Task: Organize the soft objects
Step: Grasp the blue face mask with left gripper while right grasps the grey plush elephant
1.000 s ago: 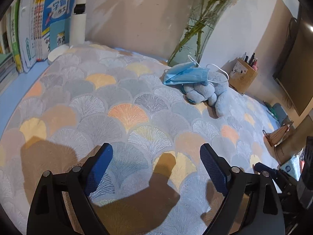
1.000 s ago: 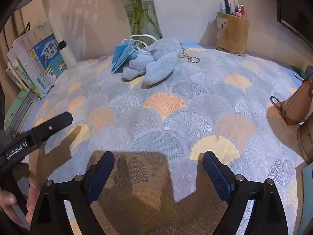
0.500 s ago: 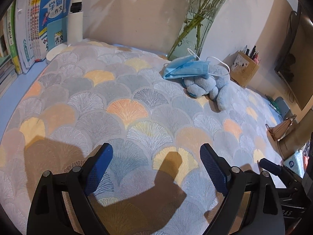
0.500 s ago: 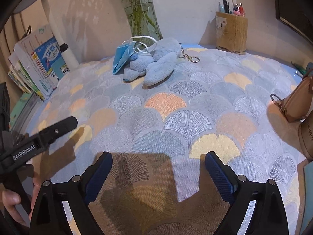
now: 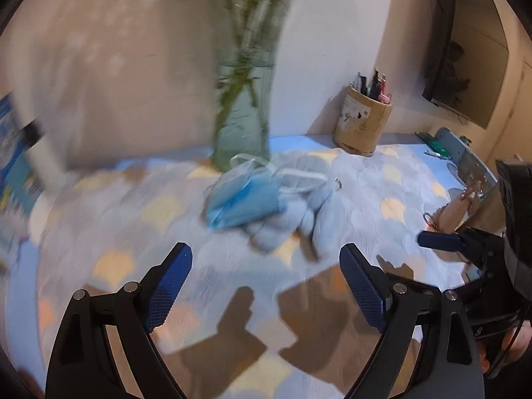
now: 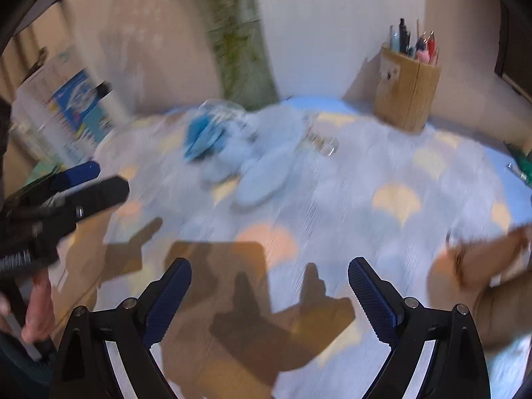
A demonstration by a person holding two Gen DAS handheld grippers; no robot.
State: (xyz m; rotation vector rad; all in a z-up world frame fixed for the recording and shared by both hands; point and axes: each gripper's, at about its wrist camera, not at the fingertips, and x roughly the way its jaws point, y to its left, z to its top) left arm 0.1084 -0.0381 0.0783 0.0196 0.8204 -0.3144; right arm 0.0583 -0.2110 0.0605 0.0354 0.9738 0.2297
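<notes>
A blue face mask (image 5: 244, 201) lies on a pale blue plush toy (image 5: 299, 219) on the patterned cloth (image 5: 133, 232), just in front of a glass vase. My left gripper (image 5: 266, 266) is open and empty, a short way in front of them. In the right wrist view the mask (image 6: 201, 134) and plush (image 6: 262, 169) lie further off at upper middle. My right gripper (image 6: 269, 282) is open and empty above the cloth. Both views are motion-blurred. The left gripper also shows at the left of the right wrist view (image 6: 83, 183).
A glass vase with green stems (image 5: 242, 126) stands behind the mask. A cardboard pen holder (image 5: 362, 126) stands at the back right. Books (image 6: 69, 106) line the left edge. A tan bag (image 6: 485, 259) sits at the right. A keyring (image 6: 322, 143) lies by the plush.
Both grippers have moved forward toward the mask and plush, which now look larger and nearer. The left gripper has swung right. Both stay open.
</notes>
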